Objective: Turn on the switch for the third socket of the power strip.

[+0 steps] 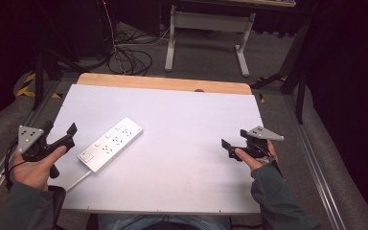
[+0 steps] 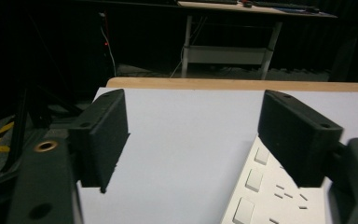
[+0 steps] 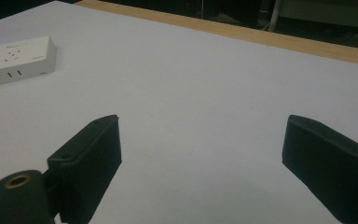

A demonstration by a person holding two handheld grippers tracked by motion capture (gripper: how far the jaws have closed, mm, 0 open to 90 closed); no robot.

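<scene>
Power strip (image 1: 110, 143) beside spread left claw (image 1: 60, 134)

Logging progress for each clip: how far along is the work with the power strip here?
Nothing looks done yet. The white power strip lies flat on the white table, untouched, nothing plugged into it. In hand: the left claw hovers open just beside the strip's switch end; the right claw is open, well away over bare table. Any grasp or move of the strip is left.

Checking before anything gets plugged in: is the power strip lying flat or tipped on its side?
Flat. The power strip rests on the white table with its sockets and switches facing up.
</scene>
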